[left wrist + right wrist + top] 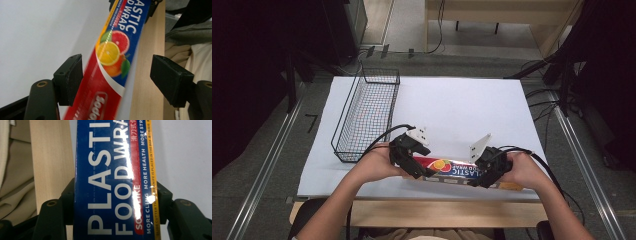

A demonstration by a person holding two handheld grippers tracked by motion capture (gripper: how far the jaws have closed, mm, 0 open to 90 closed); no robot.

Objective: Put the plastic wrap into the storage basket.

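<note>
A long blue and red box of plastic food wrap (452,167) lies along the table's front edge, with citrus fruit printed on it. My right gripper (480,175) is shut on its right part; in the right gripper view both jaws press the sides of the box (112,157) around my right gripper (116,200). My left gripper (419,169) straddles the left end. In the left gripper view the box (112,50) runs slanted between the jaws of my left gripper (117,67), which stand wide open. The box lies close to one jaw and well apart from the other.
A black wire basket (367,115) stands on the left side of the white sheet (462,105) that covers the table. The wooden front edge (437,212) lies just behind the box, with the person's lap below it. Cables trail from both grippers.
</note>
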